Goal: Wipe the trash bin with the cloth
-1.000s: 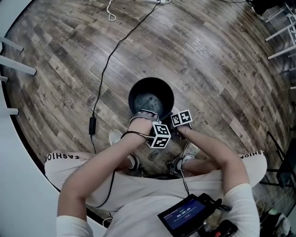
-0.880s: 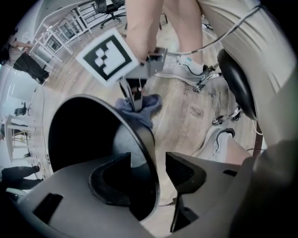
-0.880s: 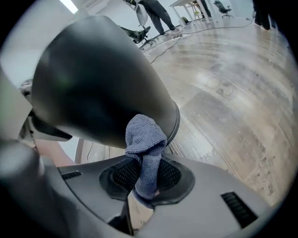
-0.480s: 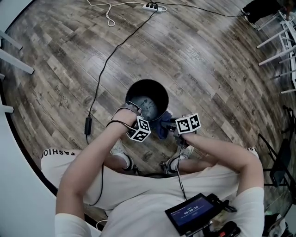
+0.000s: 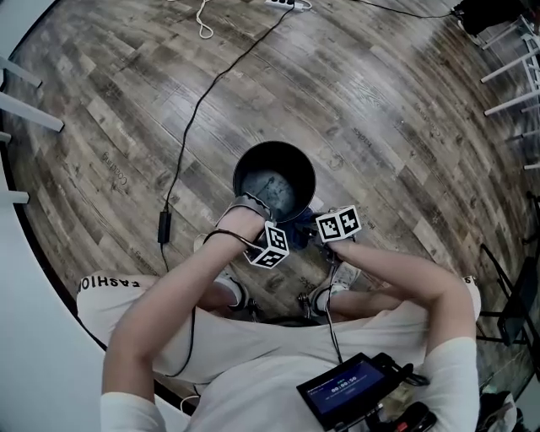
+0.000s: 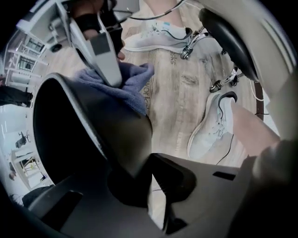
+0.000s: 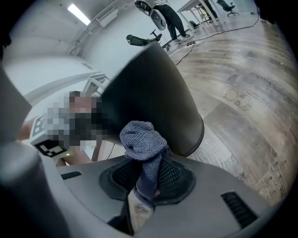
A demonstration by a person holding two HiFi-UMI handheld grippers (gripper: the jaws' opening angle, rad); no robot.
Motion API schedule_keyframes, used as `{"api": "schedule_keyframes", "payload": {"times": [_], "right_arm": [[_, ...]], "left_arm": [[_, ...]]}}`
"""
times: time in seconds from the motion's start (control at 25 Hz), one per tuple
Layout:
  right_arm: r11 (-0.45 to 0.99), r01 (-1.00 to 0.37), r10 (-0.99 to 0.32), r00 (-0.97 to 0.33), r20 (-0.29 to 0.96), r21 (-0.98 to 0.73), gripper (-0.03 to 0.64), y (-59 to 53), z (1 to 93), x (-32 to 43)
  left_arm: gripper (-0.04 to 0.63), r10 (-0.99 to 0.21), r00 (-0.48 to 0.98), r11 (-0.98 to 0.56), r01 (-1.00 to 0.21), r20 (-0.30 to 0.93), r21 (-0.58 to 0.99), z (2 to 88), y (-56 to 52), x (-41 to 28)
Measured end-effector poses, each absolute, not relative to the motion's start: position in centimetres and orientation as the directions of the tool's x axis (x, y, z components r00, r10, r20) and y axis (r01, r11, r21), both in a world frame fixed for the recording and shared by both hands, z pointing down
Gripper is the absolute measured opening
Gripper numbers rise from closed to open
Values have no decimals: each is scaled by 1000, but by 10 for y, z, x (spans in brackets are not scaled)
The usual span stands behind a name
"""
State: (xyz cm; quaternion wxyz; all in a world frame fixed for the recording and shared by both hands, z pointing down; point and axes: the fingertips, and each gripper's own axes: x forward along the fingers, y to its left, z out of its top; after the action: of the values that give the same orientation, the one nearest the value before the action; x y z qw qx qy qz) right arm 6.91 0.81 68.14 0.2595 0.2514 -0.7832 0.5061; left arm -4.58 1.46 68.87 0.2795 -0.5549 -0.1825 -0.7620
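Note:
The black round trash bin [image 5: 274,179] stands on the wood floor in front of the person's feet. My left gripper [image 5: 267,224] is at the bin's near rim; in the left gripper view the bin's wall [image 6: 122,139] runs between its closing jaws [image 6: 136,180], which pinch it. My right gripper [image 5: 310,228] is shut on a blue-grey cloth [image 7: 142,143], bunched above its jaws and held against the bin's outer side [image 7: 153,100]. The cloth [image 6: 128,86] also shows in the left gripper view, draped at the rim.
A black cable [image 5: 187,135] runs across the floor to a power strip [image 5: 283,2] at the top. White sneakers [image 6: 219,125] and a chair base [image 6: 226,79] lie just behind the bin. White furniture legs [image 5: 29,110] stand at the left.
My left gripper swung out left, away from the right one, then came back and closed on the bin's near rim. The cloth stays in the right gripper.

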Motion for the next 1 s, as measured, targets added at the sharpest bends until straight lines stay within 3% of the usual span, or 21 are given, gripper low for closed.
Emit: {"api": "schedule_keyframes", "payload": {"times": [0.48, 0.76, 0.88, 1.0], "right_arm": [[306, -735, -96, -656, 748, -605, 77, 4, 825, 72], [249, -779, -45, -603, 797, -575, 77, 13, 814, 83], [254, -769, -22, -611, 791, -587, 77, 22, 778, 90], [274, -745, -24, -638, 770, -608, 77, 33, 728, 95]], "left_arm": [[34, -140, -186, -885, 465, 973, -38, 691, 18, -12], [40, -104, -144, -896, 442, 984, -30, 691, 25, -8], [156, -65, -158, -884, 468, 985, 16, 688, 32, -18], [195, -77, -160, -868, 497, 984, 13, 689, 33, -26]]}}
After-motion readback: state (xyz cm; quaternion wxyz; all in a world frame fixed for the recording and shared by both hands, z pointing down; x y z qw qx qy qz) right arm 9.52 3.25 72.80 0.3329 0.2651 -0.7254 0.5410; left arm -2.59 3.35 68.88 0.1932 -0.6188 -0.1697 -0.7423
